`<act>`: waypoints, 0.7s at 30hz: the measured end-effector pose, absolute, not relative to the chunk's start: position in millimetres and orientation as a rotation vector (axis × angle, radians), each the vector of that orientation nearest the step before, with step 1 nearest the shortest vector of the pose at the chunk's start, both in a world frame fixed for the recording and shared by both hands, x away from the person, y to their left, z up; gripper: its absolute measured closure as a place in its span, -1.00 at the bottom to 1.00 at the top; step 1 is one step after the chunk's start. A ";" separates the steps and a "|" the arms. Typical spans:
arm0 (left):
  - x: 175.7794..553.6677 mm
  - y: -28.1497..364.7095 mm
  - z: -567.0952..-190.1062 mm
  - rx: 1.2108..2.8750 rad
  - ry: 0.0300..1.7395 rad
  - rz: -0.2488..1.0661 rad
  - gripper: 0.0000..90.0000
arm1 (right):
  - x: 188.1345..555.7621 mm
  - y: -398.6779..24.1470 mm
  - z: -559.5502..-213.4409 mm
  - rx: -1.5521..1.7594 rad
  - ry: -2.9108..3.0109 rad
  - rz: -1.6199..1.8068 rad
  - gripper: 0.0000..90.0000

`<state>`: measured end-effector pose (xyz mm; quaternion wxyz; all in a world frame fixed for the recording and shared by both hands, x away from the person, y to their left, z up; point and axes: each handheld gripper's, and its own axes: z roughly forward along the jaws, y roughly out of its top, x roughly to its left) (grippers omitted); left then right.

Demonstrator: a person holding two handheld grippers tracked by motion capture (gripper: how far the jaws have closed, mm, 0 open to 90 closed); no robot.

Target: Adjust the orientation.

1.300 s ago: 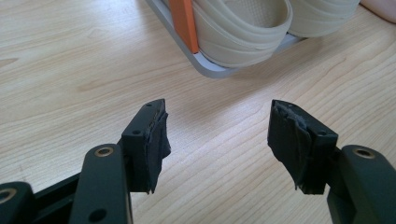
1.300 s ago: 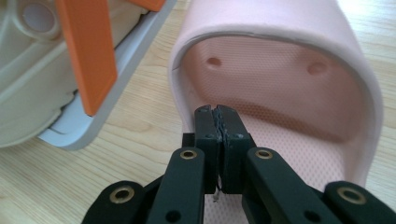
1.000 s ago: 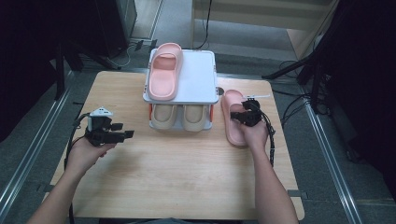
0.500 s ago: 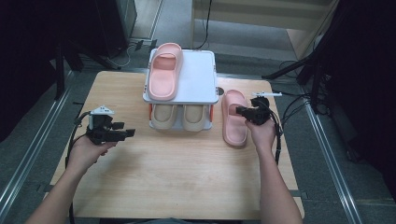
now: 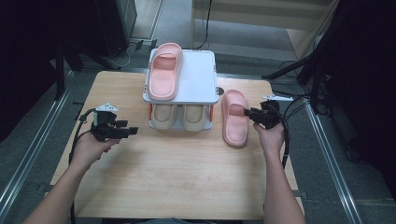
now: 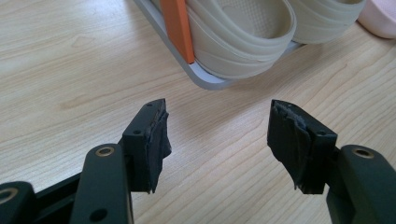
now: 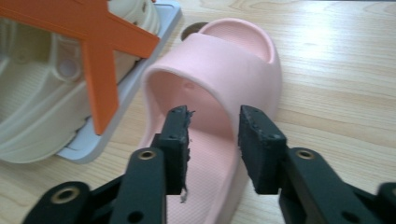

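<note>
Right of centre in high view: pink slipper (image 5: 235, 118) flat on table (image 5: 163, 182), just right of shoe rack (image 5: 198, 79). Right gripper (image 5: 254, 115) at slipper's right edge, jaws just been opening, part open, nothing between pads; slipper's strap just beyond tips. Left gripper (image 5: 130, 132) centre-left, wide open, empty, well apart from slipper.

We carry 2 black grippers, the left gripper (image 5: 132, 131) and right gripper (image 5: 248, 113): brass-ringed screw holes, frayed dark pads (image 6: 158, 135), grey 3-cornered plates, trailing black cables; forearms unsleeved.
</note>
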<state>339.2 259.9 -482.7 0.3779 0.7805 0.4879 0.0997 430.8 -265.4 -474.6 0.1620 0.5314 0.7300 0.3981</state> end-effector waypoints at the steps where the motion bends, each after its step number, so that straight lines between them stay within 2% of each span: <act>1: 339.3 259.6 -483.0 1.998 1.245 0.256 -0.15 | 432.1 -265.9 -477.3 1.529 2.084 1.134 0.33; 10: 338.2 260.7 -483.7 2.000 1.255 0.270 -0.14 | 444.7 -261.4 -501.8 1.620 2.109 1.081 0.24; 21: 330.1 264.1 -485.8 1.995 1.264 0.278 -0.13 | 453.9 -261.2 -510.3 1.680 2.088 1.055 0.23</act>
